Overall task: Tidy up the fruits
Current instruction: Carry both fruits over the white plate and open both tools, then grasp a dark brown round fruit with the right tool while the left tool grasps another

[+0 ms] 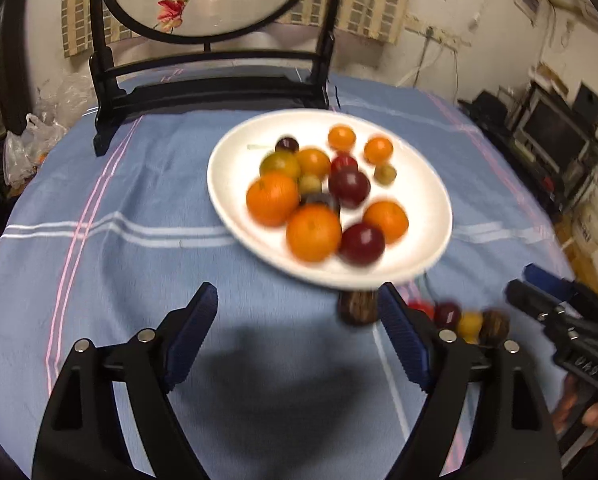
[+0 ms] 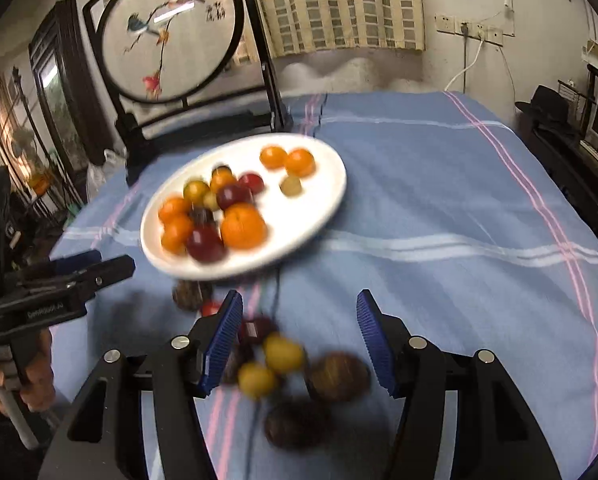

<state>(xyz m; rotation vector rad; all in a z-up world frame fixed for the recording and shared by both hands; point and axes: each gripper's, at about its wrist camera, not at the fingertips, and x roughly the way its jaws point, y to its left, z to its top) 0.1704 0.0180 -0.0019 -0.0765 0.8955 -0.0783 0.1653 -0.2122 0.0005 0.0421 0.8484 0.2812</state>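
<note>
Blue checked cloth [image 1: 99, 216] with white and pink stripes covers the surface; on it sits a white plate [image 1: 235, 184], loaded with fruit; the oranges [image 1: 313, 232] and dark red plums [image 1: 362, 243] crowd its near half, with smaller yellow-green fruits among them and two small orange ones toward the far rim; both views are blurred, so finer detail cannot be told. Off the plate, on the cloth just below its near rim, lies a loose cluster of fruit: a brown round one [image 2: 339, 376], two yellow ones [image 2: 283, 354], a dark red one [image 2: 259, 328] and another dark one nearest the right camera; a further brown fruit [image 1: 357, 308] lies right at the plate's near edge, partly under its rim in the left view.

The left tool [image 1: 297, 340] has its blue-padded jaws spread wide over bare cloth, nothing between them; its right-hand pad stands just beside the brown fruit at the rim, apart from it. The right tool [image 2: 299, 340] is also spread, its jaws straddling the loose cluster; the pads do not press on any fruit, though the left-hand pad stands close against the dark red one. A hand [image 2: 35, 384] grips the left tool's handle at the edge of the right view. Behind the plate stands a dark wooden frame holding a round embroidered screen [image 2: 171, 28].
</note>
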